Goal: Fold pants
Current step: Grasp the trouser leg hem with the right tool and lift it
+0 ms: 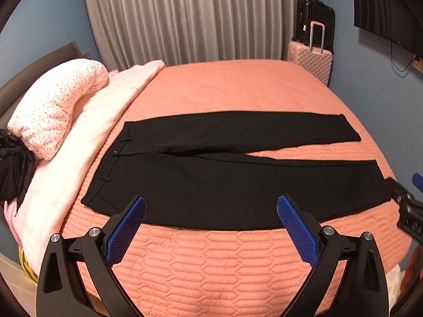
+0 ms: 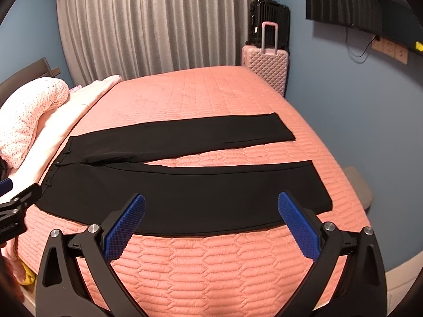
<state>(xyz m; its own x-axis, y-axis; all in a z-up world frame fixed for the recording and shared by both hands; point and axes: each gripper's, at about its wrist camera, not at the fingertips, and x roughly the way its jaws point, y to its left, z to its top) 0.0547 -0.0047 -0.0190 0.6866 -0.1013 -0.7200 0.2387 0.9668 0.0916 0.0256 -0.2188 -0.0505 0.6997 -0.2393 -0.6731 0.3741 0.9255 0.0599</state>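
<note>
Black pants (image 1: 232, 182) lie flat on the salmon quilted bedspread (image 1: 224, 261), waistband at the left, both legs spread apart toward the right. In the right wrist view the same pants (image 2: 190, 192) fill the middle. My left gripper (image 1: 211, 206) hovers open over the near edge of the near leg, blue pads wide apart, holding nothing. My right gripper (image 2: 211, 203) is open too, above the near leg's front edge, and empty. Each gripper shows at the other view's edge: the right gripper's body (image 1: 408, 211), the left gripper's body (image 2: 15, 206).
A rolled pink dotted duvet (image 1: 55, 108) and pale pink blanket (image 1: 79, 163) lie at the bed's left. A black cloth bundle (image 1: 13, 169) sits beside them. A pink suitcase (image 2: 265, 66) and black suitcase (image 2: 269, 23) stand against the curtain. Blue wall lies to the right.
</note>
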